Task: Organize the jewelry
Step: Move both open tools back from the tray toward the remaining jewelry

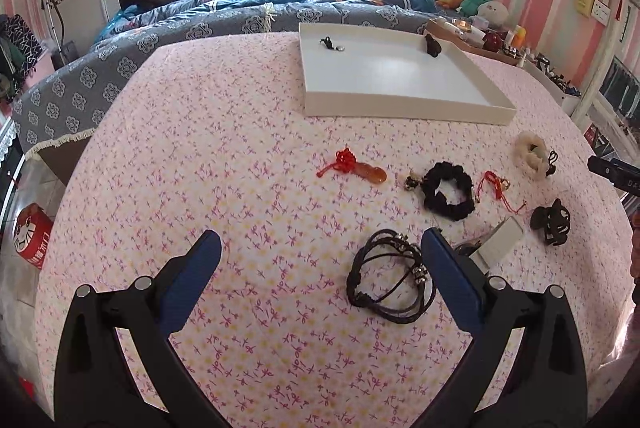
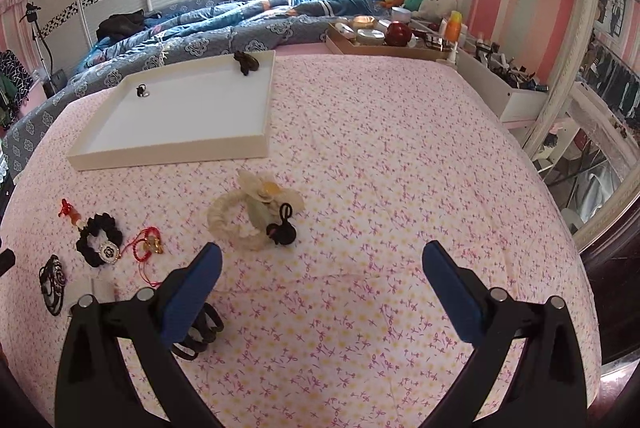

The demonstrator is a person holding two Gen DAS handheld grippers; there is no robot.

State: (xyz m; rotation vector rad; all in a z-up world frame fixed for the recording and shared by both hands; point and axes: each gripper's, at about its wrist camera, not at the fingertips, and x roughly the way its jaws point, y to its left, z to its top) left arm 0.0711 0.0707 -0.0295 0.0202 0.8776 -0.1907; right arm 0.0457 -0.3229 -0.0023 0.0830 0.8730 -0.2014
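Observation:
A white tray point(image 1: 404, 110) point(image 2: 172, 150) lies on the pink floral cloth, holding a small black clip point(image 1: 329, 43) point(image 2: 141, 90) and a black hair tie point(image 1: 432, 46) point(image 2: 246, 62). On the cloth lie a red knot charm point(image 1: 352, 166), a black scrunchie point(image 1: 448, 190) point(image 2: 98, 238), a red string bracelet point(image 1: 496, 188) point(image 2: 146, 242), a cream scrunchie point(image 1: 530, 154) point(image 2: 248, 216), a black claw clip point(image 1: 552, 224) and black cord bracelets point(image 1: 388, 276) point(image 2: 52, 282). My left gripper point(image 1: 320, 248) is open above the cloth, the cords by its right finger. My right gripper point(image 2: 320, 260) is open and empty.
A bed with a blue quilt point(image 1: 240, 12) stands behind the table. A wooden tray of cosmetics point(image 2: 384, 34) and a white organizer point(image 2: 508, 84) line the far right edge. A small white card point(image 1: 500, 240) lies near the cords. A mirror point(image 2: 592, 164) leans at right.

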